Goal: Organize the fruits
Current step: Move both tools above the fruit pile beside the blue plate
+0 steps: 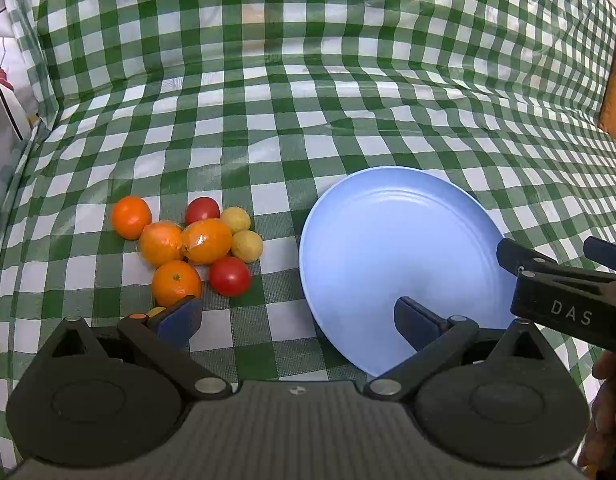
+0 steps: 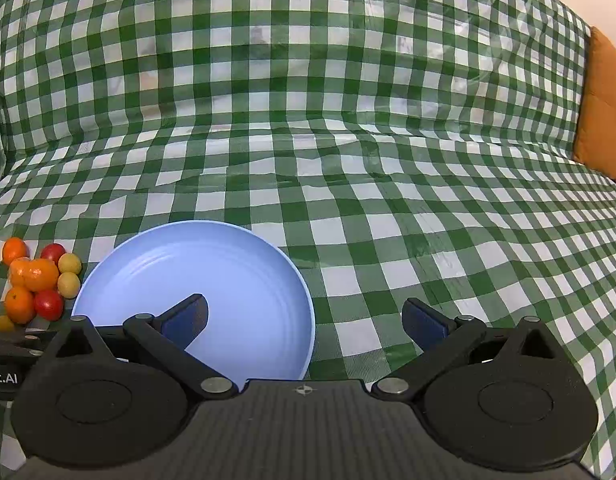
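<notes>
The left hand-held gripper (image 1: pixel 295 322) is spread wide and grasps nothing, its blue-padded matte black fingers straddling bare cloth: the left pad hides part of the nearest orange (image 1: pixel 176 283), the right pad overlaps the near rim of the plate (image 1: pixel 388 248). The right hand-held gripper (image 2: pixel 305 322) is likewise released, its left pad over the plate's smooth, faintly ringed pale-blue surface. Left of the plate lies a tight cluster of fruit: glossy oranges, round red tomatoes (image 1: pixel 229 276) and small dull-yellow fruits (image 1: pixel 247 245). A wrinkled, shiny green-and-white checked cloth (image 1: pixel 308 100) covers the surface; what lies beneath cannot be told.
</notes>
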